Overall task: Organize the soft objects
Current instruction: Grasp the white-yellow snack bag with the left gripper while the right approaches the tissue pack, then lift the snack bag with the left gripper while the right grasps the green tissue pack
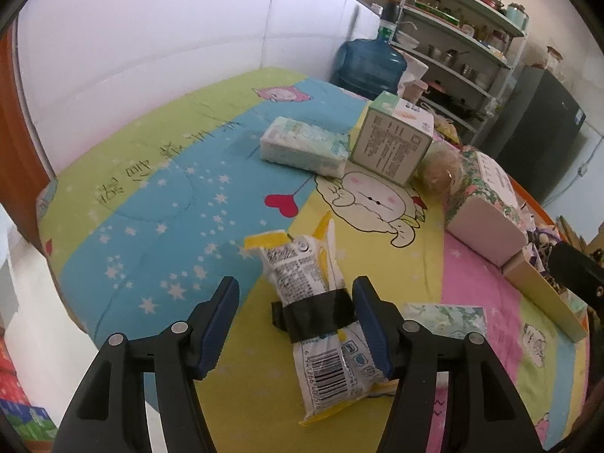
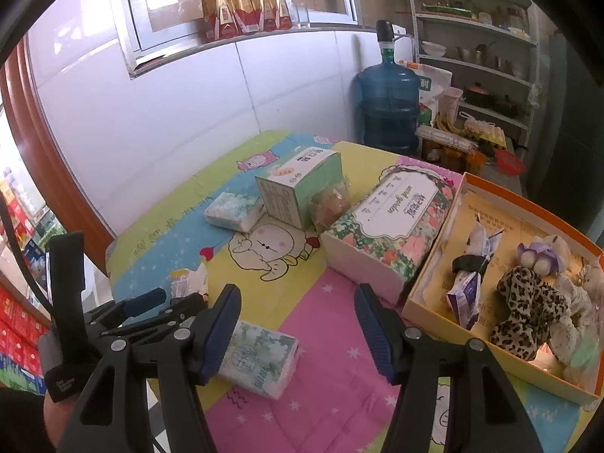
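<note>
A white and yellow soft packet bound with black tape lies on the cartoon quilt, between the fingers of my left gripper, which is open around it. My right gripper is open and empty above the pink part of the quilt. A green floral tissue pack lies beside its left finger and also shows in the left wrist view. An orange-rimmed box at the right holds a taped purple packet, a leopard plush and other soft toys.
At the back of the quilt lie a tissue pack, a green carton, a round wrapped bun and a floral tissue box. A water jug and shelves stand behind. The bed edge drops off at the left.
</note>
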`<state>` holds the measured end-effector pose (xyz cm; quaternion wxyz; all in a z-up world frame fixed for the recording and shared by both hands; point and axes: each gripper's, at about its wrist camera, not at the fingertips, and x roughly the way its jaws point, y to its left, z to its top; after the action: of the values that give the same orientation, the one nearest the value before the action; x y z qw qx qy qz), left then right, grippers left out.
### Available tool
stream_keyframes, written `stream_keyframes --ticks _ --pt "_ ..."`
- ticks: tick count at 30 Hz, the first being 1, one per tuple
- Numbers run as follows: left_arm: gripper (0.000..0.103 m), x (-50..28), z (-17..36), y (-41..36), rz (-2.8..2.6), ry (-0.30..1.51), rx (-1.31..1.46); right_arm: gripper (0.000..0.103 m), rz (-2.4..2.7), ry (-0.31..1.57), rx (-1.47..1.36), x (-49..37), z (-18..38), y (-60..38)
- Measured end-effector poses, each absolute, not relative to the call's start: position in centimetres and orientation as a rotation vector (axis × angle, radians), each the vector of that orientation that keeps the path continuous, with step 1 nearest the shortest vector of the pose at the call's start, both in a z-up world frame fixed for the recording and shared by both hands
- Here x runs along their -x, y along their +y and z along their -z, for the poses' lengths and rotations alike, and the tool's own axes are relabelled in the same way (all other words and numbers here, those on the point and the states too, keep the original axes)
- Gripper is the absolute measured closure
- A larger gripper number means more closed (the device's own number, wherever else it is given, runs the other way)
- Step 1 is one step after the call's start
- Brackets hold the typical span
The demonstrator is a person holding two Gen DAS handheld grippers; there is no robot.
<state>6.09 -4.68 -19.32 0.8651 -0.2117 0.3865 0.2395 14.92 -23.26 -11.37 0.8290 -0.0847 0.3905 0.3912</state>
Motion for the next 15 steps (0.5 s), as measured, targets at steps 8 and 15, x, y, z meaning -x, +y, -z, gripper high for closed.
stream_keyframes --ticks 8,15 --pt "0.057 -7.1 19.8 -5.1 -0.415 0.826 0.43 0.041 -0.852 0.851 0.177 -15.2 12.0 -22.8" --pt "0.058 -7.3 19.4 -4.2 -0.361 0.818 0.399 0.036 -1.091 0.895 0.277 -15.6 12.9 -21.4"
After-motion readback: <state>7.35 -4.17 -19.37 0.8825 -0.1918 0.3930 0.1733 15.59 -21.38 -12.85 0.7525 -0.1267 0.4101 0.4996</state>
